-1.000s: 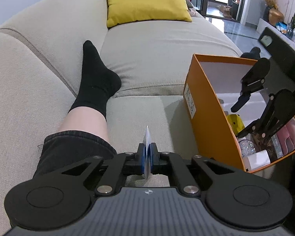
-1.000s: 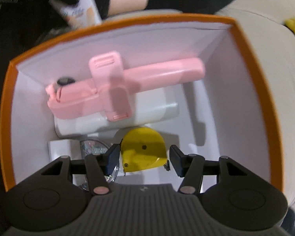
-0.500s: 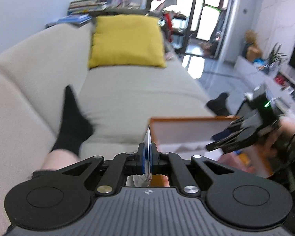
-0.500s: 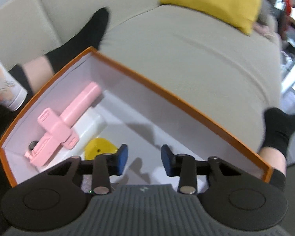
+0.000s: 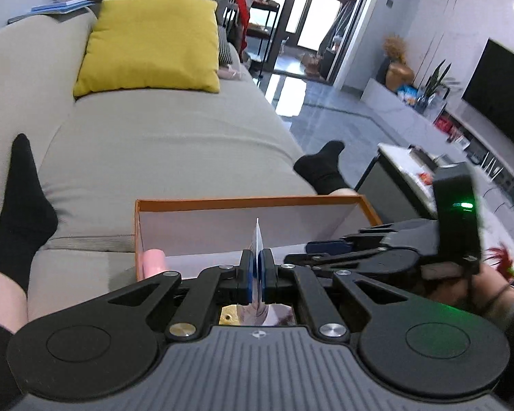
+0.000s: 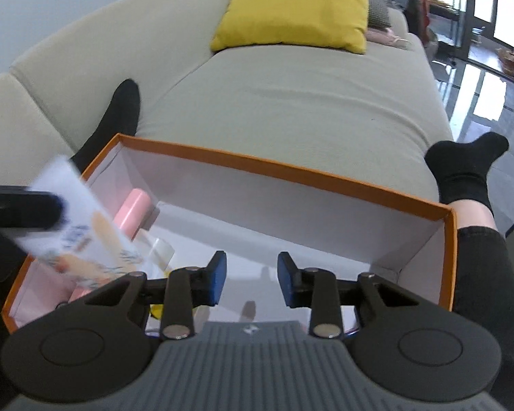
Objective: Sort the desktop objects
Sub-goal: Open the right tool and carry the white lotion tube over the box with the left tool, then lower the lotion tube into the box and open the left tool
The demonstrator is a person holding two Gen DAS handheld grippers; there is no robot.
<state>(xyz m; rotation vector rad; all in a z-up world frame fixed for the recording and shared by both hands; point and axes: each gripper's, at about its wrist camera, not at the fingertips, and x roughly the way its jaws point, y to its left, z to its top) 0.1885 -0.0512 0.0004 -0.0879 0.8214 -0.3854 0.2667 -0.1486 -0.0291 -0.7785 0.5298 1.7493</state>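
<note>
Edgewise, card (image 5: 257, 239) between left claw (image 5: 256, 275) pads.

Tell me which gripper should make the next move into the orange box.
Left. The left gripper is shut on the card and sits at the orange box, probably ready to drop it in. The right gripper is open and holds nothing.

Lying open toward the right end of the orange box (image 6: 342, 179), with bare white floor there. Crowding the box's left end: a pink item (image 6: 132, 207), a yellow object (image 6: 156, 310) and the printed card (image 6: 75, 226) hanging over that rim. Flanking the box, a socked leg (image 6: 466, 178) just beside each end.
</note>
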